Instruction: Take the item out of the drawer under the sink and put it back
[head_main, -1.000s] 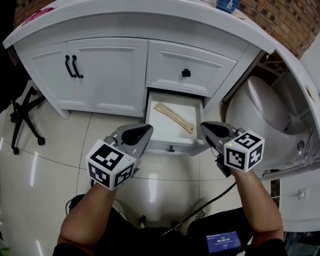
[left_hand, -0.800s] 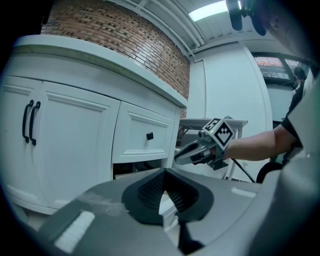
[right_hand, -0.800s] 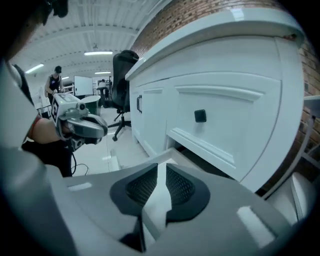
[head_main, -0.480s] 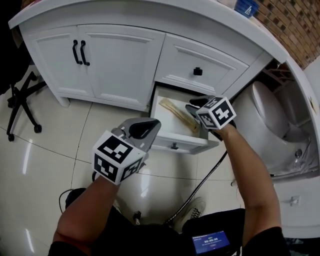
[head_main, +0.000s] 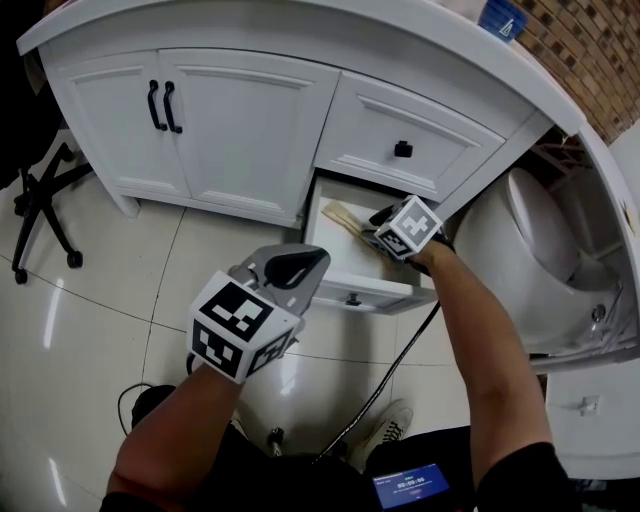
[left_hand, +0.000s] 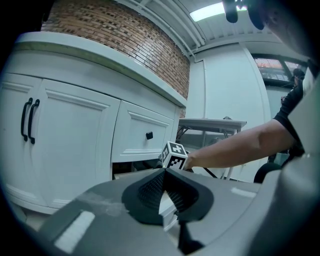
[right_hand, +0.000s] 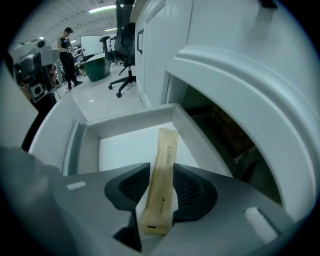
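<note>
Reach into the open drawer (head_main: 352, 292) of the white sink cabinet (head_main: 235, 130), head view and both gripper views. The right hand-held gripper (right_hand: 161, 175) is extended over the drawer's front edge and down into the tray. Its jaws are opening, and the task's thing, a long tan packet (right_hand: 168, 142), lies lengthwise between the two ribbed pads. The packet's far end runs out across the white drawer floor, and its near end sits low between the jaws. The pads flank the packet closely but do not appear to be pressing on it. The left hand-held gripper (left_hand: 164, 171) is held back above the tiled floor (head_main: 90, 300), just in front of the drawer. Its pads are pressed together at the tips with nothing between them. The upper drawer, with its black knob (head_main: 403, 150), is closed.

Step in hand, as judged from this pose: setting up the grasp that takes the packet out. The same pose would also fit a release after putting it back. If it is the grasp, the next move calls for closing the pads squarely on the packet's narrow sides. The lift must then be straight enough that the packet's long body clears the drawer's front wall and the cabinet edge above it. A thin, light packet may twist or slip if it is pinched too near one end.
</note>
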